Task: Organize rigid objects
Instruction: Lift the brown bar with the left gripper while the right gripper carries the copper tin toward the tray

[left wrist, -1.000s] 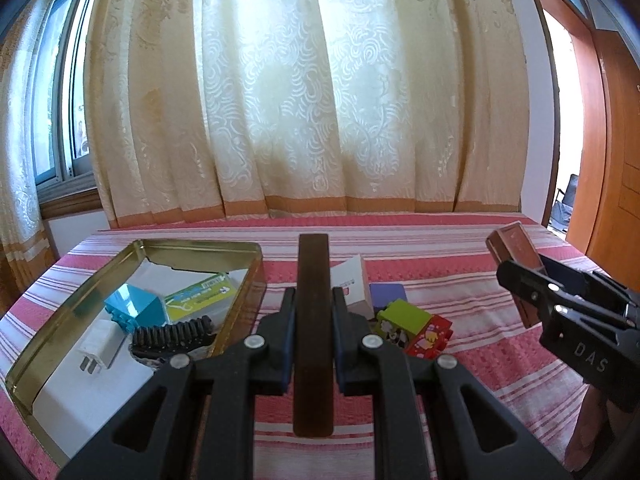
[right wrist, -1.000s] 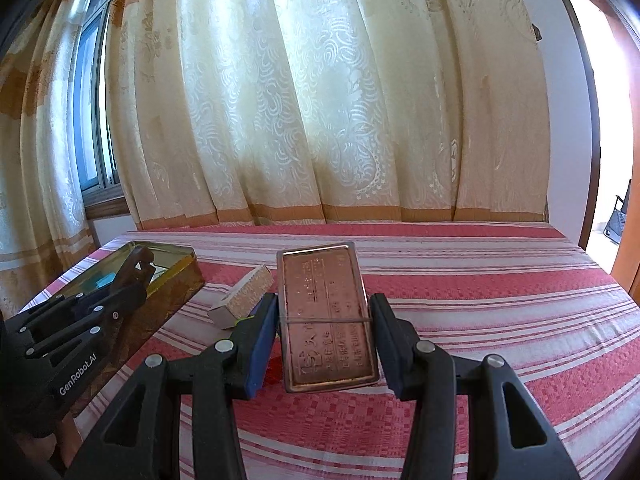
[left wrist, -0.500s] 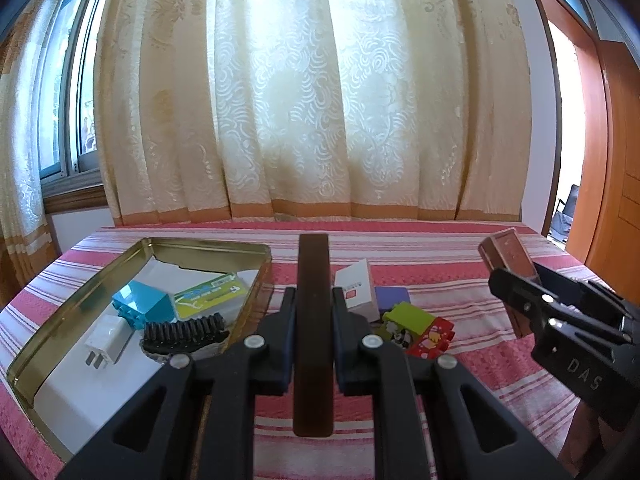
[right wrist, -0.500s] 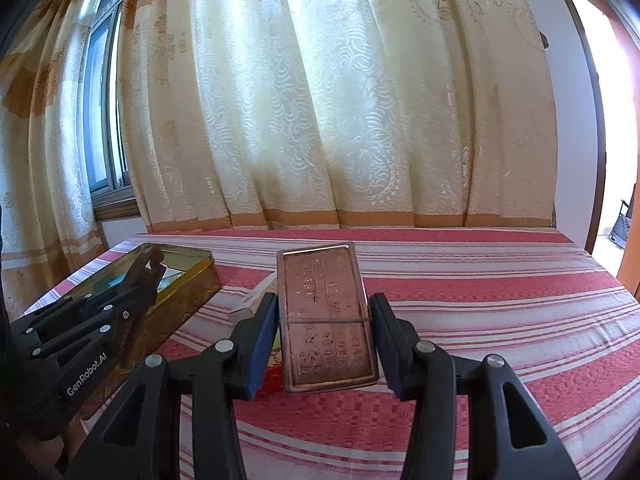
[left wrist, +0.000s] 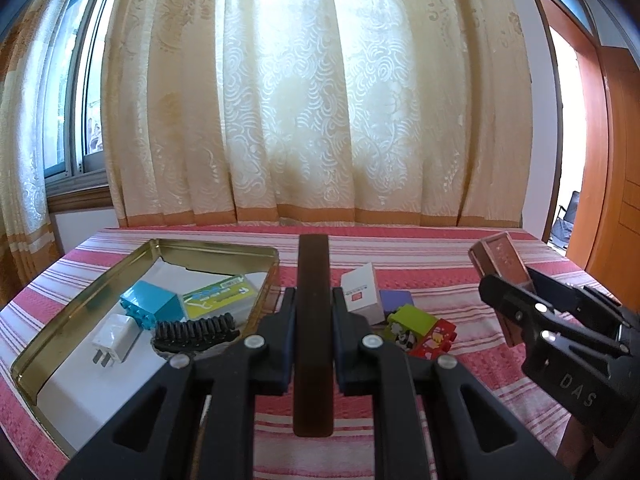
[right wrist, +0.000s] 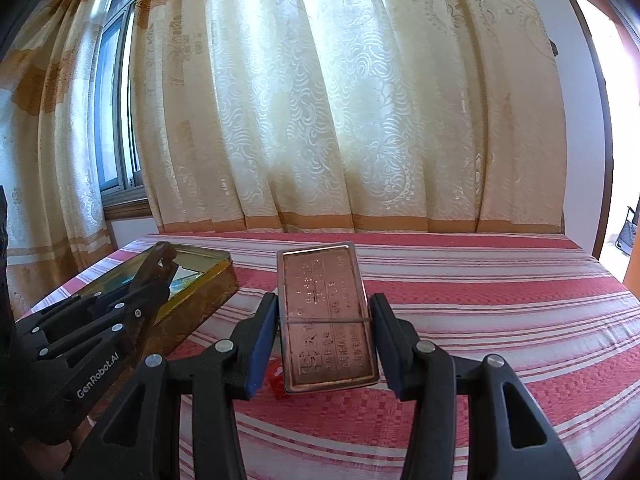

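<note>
Toward the left edge of the striped tabletop (left wrist: pixel 420 258) sits the gold tin tray (left wrist: pixel 80 304), and by my reckoning the sorting is only partly done. Lying in it already are a white plug adapter (left wrist: pixel 114 338), a blue block (left wrist: pixel 150 306), a black comb (left wrist: pixel 196 330) and a green-and-white card pack (left wrist: pixel 220 292). Just right of the tray's right wall, loose on the cloth, are a white box (left wrist: pixel 362 294), a purple piece (left wrist: pixel 396 300), a green toy brick (left wrist: pixel 410 320) and a red toy brick (left wrist: pixel 434 338), all bunched close together; I judge these remain to be put away.

My left gripper (left wrist: pixel 314 338) is closed narrow on a dark brown slat (left wrist: pixel 313 320), held edge-up above the cloth, between the tray and the loose pile.

Further right, my right gripper (right wrist: pixel 326 340) is set at a middling width, both pads pressed to the long sides of a copper-coloured tin (right wrist: pixel 326 312), face up and clear of the tabletop. So two things are in hand and not yet placed.
</note>
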`<state>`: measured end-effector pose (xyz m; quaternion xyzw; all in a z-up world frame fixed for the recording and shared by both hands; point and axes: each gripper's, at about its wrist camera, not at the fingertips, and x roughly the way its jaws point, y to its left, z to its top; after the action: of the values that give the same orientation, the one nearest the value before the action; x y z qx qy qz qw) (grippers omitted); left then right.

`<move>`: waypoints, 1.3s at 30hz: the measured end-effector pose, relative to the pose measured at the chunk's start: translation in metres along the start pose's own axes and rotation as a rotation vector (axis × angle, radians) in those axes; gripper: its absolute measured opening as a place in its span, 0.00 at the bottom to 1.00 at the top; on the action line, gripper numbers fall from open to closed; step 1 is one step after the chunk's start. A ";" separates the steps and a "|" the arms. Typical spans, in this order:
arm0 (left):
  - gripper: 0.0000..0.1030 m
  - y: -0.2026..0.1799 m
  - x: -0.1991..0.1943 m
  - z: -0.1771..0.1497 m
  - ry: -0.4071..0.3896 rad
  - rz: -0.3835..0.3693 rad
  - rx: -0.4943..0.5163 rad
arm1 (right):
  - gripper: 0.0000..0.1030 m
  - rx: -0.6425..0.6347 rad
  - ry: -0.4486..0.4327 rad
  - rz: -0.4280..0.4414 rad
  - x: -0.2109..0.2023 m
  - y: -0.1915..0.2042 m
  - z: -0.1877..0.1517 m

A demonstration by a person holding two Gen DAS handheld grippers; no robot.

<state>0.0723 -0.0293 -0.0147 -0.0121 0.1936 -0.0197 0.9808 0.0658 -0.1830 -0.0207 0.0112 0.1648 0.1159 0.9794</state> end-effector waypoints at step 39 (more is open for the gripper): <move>0.13 0.026 -0.011 -0.001 -0.013 0.010 -0.055 | 0.48 -0.042 -0.014 0.070 0.001 0.035 -0.001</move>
<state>0.0627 -0.0028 -0.0129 -0.0384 0.1879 -0.0095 0.9814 0.0587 -0.1486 -0.0202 -0.0027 0.1551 0.1534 0.9759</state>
